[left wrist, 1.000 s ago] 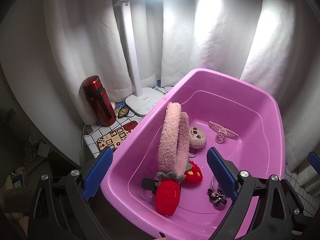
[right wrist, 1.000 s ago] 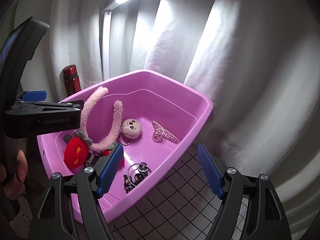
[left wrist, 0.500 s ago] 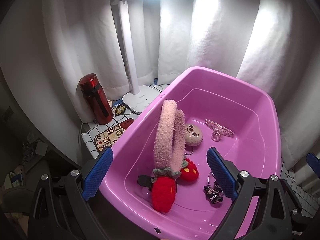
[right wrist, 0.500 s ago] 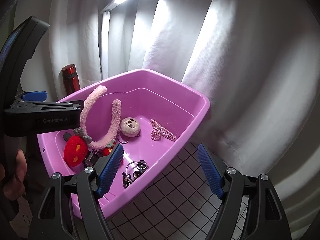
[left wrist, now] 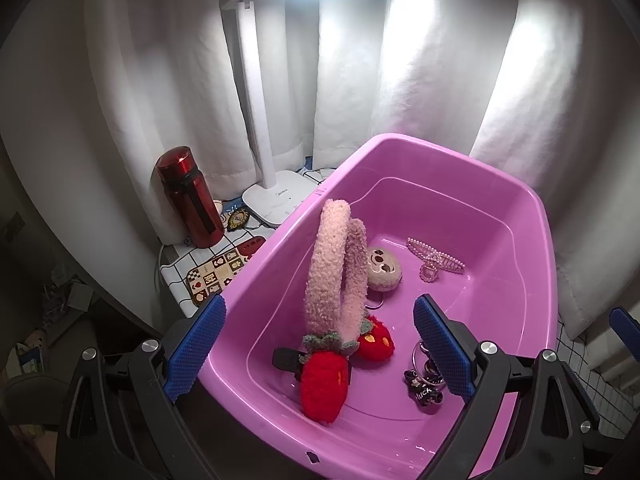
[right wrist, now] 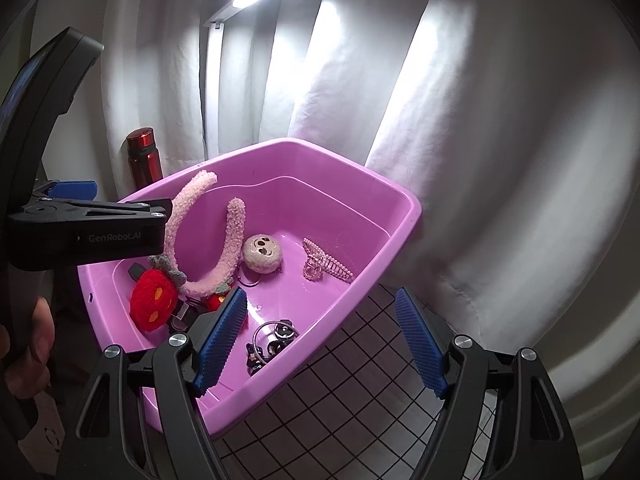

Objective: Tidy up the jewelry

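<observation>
tub: headband, clip, keyring inside | bottle left

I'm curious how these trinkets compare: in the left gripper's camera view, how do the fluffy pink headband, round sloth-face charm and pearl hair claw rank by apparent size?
1. Fluffy pink headband, clearly largest.
2. Pearl hair claw and sloth-face charm look about alike; not ranked.

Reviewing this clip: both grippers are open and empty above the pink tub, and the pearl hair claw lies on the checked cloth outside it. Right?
Not quite. The pearl hair claw lies inside the pink tub, as both wrist views show. The left gripper and right gripper are open and empty.
</observation>
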`<state>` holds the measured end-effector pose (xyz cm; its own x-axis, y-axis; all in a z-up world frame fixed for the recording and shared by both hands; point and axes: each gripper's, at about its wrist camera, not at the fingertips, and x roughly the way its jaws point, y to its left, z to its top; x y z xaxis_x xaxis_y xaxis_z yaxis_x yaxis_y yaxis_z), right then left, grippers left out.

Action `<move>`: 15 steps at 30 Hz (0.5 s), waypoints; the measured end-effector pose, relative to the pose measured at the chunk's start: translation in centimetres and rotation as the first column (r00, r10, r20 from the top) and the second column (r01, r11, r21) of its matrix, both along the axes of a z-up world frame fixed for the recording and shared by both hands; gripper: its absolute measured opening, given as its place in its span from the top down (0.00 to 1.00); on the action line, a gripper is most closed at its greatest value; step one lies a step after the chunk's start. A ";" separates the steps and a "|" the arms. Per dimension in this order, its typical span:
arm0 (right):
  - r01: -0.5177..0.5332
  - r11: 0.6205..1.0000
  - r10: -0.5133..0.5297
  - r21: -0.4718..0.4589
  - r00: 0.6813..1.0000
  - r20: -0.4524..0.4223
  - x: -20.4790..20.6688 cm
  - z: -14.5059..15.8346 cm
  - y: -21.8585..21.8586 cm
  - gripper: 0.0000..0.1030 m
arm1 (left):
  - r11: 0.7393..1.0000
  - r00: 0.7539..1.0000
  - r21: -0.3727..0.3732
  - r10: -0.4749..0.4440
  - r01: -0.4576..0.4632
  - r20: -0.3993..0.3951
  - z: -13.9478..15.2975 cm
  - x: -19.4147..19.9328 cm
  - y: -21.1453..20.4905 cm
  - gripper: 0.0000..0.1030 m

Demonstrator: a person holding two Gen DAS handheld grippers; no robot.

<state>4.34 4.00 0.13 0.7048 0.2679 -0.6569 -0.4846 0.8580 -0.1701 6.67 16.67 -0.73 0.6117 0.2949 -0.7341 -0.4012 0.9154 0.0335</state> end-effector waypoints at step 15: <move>-0.003 1.000 0.003 -0.004 1.000 -0.003 -0.3 0.0 0.1 0.29 | 1.000 1.000 -0.025 -0.009 0.009 -0.002 0.1 -0.2 0.1 0.09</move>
